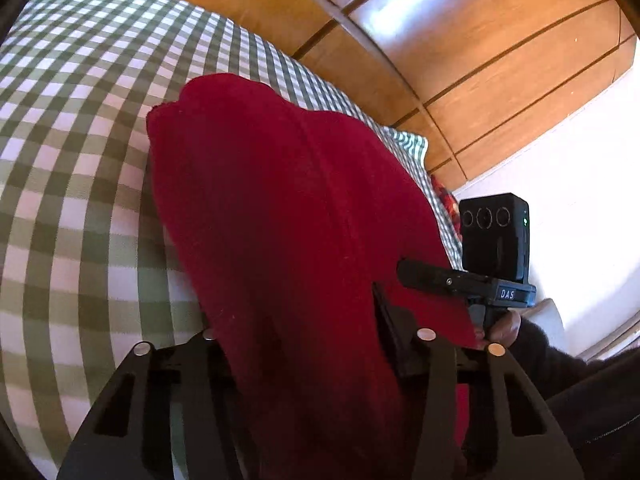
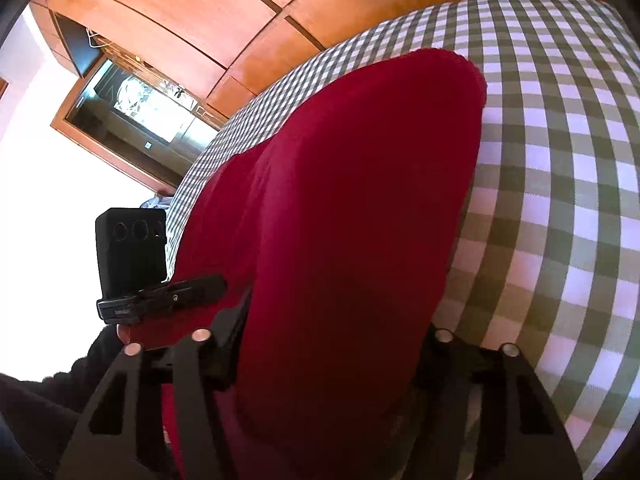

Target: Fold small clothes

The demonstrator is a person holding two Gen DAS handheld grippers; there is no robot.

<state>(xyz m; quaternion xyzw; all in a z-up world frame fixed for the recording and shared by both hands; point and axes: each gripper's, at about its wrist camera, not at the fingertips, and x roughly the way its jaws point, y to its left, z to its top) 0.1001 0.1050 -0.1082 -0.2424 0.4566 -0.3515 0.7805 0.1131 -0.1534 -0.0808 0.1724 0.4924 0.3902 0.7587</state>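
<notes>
From the left hand-held gripper (image 1: 304,344), the bed (image 1: 80,184) with its green-and-white checked cover spreads out to the left and ahead. A red cloth (image 1: 280,208) lies on that cover straight ahead, and its near end runs back between this gripper's fingers, hiding them; the jaws stand partly closed with the cloth bunched between them, seemingly clamped on it, though the pads themselves cannot be seen. Just to the right, the right hand-held gripper (image 1: 420,276) reaches onto the same near edge, a black camera block above it and a dark sleeve (image 1: 560,364) behind. Beyond the bed, wooden panels (image 1: 440,40) curve up and right; a white wall (image 1: 580,160) fills the far right.

From the right hand-held gripper (image 2: 320,344), the left one (image 2: 192,292) shows at left against a bright wall, with a framed dark panel (image 2: 132,112) above it. The cloth again fills the middle, gathered between the half-closed fingers and covering their tips. Checked cover lies to the right.
</notes>
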